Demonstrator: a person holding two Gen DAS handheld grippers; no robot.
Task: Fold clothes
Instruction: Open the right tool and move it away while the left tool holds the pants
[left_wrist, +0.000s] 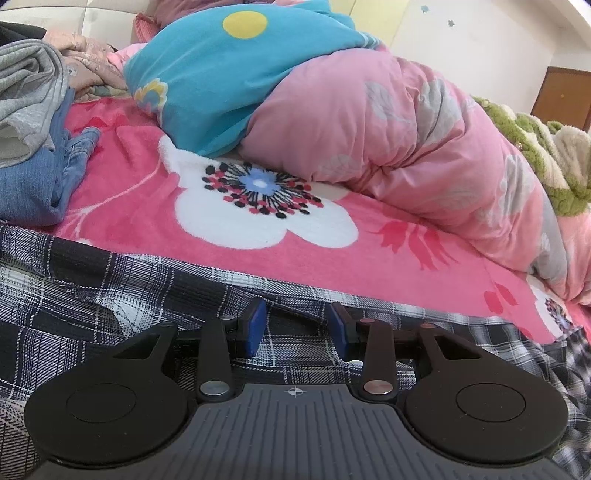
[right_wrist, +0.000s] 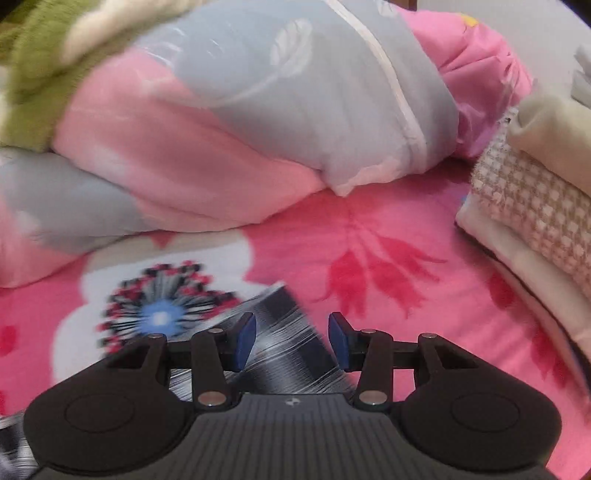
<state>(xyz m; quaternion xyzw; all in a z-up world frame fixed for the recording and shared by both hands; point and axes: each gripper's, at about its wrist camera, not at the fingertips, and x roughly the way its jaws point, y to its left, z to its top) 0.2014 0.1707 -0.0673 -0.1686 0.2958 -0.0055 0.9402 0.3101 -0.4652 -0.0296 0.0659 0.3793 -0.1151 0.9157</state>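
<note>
A dark plaid garment (left_wrist: 110, 288) with white checks lies spread across the near part of a pink floral blanket (left_wrist: 369, 258). My left gripper (left_wrist: 297, 328) sits low over it, blue pads apart, the cloth lying flat under the gap. In the blurred right wrist view, a corner of the plaid garment (right_wrist: 280, 314) lies on the blanket (right_wrist: 369, 240) beneath my right gripper (right_wrist: 291, 339). Its pads also stand apart, and nothing is pinched between them.
A pink and grey duvet (left_wrist: 388, 129) and a blue flowered one (left_wrist: 221, 74) are bunched up behind. Jeans and grey clothes (left_wrist: 29, 166) are piled at the left. A green fuzzy throw (left_wrist: 535, 155) lies far right. Folded cream and checked clothes (right_wrist: 535, 203) are stacked at the right.
</note>
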